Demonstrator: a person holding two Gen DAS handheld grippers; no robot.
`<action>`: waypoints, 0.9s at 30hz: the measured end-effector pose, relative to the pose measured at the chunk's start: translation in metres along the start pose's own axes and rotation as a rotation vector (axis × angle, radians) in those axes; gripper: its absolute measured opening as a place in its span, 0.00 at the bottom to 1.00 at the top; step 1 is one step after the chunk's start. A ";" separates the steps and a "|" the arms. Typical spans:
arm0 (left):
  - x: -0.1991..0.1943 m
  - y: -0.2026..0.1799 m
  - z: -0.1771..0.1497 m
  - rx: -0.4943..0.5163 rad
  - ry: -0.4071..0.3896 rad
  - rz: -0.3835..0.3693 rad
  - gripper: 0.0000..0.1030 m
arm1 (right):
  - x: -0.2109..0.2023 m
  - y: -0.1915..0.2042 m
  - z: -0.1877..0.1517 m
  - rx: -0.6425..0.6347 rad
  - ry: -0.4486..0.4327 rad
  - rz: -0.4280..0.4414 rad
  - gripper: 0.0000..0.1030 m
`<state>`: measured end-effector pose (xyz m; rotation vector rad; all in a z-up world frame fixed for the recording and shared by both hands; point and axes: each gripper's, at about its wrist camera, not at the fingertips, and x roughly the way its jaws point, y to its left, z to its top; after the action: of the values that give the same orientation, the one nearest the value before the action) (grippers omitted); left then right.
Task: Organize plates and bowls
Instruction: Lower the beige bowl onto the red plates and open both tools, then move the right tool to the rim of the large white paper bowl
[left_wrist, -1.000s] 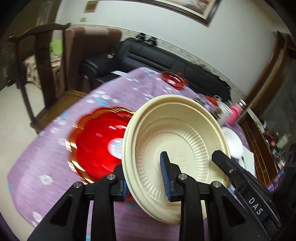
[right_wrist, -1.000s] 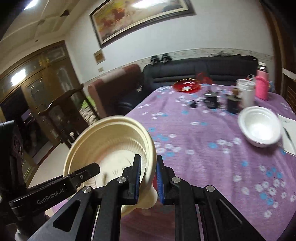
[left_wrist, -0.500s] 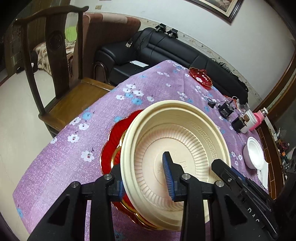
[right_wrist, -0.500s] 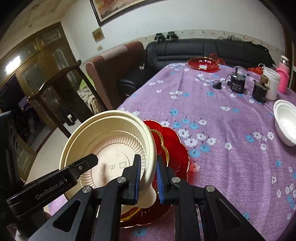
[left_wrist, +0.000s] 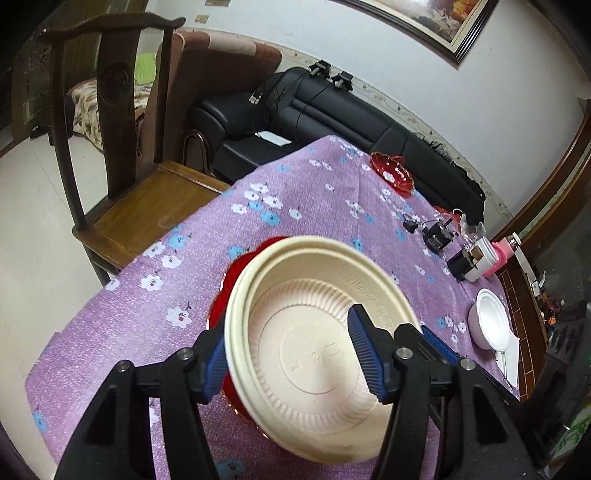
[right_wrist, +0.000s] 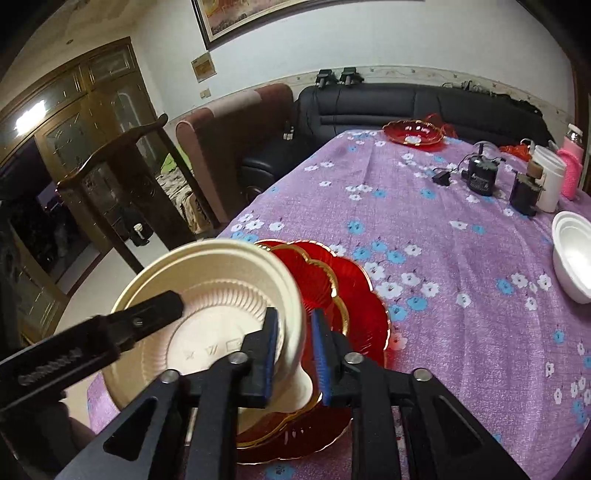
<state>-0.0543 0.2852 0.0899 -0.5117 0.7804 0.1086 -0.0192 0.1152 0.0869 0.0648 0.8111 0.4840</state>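
Bowl rim sits between both tools' fingers, above red plates.

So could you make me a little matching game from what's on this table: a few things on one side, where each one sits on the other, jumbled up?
Things
1. cream plate
2. stack of red plates
3. white bowls
4. small red dish

Places
A. far end of the table, by the black sofa
B. right edge of the purple cloth
C. between the blue pads of both tongs
D. flat on the cloth, beneath the cream one

Pairs: 1-C, 2-D, 3-B, 4-A
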 end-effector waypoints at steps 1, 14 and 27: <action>-0.004 0.000 0.000 0.002 -0.010 0.002 0.62 | -0.002 -0.001 0.000 0.005 -0.011 0.004 0.37; -0.046 -0.008 -0.012 0.016 -0.129 0.031 0.73 | -0.044 -0.017 -0.008 0.051 -0.103 -0.006 0.58; -0.089 -0.090 -0.062 0.264 -0.308 0.024 0.86 | -0.077 -0.071 -0.031 0.142 -0.137 -0.070 0.63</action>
<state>-0.1328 0.1855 0.1509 -0.2269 0.4896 0.1012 -0.0585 0.0146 0.1013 0.1980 0.7098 0.3516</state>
